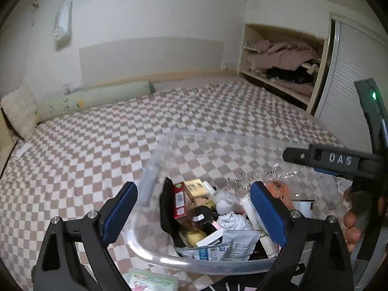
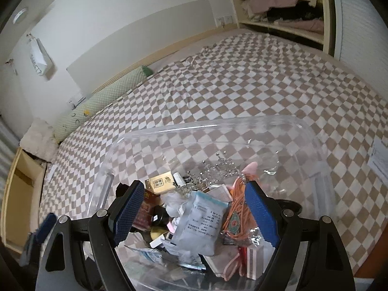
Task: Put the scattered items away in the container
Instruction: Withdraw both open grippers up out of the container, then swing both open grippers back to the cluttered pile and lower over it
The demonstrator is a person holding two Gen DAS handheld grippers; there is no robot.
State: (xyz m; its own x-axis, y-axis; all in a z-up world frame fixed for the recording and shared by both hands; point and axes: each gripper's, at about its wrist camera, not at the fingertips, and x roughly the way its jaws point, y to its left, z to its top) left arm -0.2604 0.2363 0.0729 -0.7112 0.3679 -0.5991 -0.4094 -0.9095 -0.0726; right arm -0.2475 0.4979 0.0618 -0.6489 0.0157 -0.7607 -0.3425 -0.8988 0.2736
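Left wrist view, from left to right. A white cushion [image 1: 18, 110] and a green bolster [image 1: 92, 99] lie along the head of a bed with a checked cover [image 1: 121, 145]. In the foreground the left gripper [image 1: 194, 215] hangs with its blue-padded fingers [image 1: 118, 213] spread wide apart, holding nothing. Between and below them sits the clear plastic box [image 1: 143, 245] on the cover, filled with small items: a red packet [image 1: 180, 202], a gold carton [image 1: 194, 188], crumpled paper [image 1: 232, 220] and a white sachet [image 1: 238, 243]. A green-lidded case [image 1: 152, 280] lies on the cover just outside the box's near wall. At the far right, the right gripper [image 1: 322, 158] is seen side-on above the box's right end, in a hand [image 1: 351, 218]; from here its opening cannot be judged.

Right wrist view. The right gripper [image 2: 194, 213] also has its fingers [image 2: 128, 213] wide apart and empty, poised over the box [image 2: 213, 128]. Inside lie the sachet [image 2: 201, 223], an orange cord [image 2: 238, 215] and a silver tiara [image 2: 213, 169]. An open wardrobe [image 2: 286, 7] stands beyond the bed.
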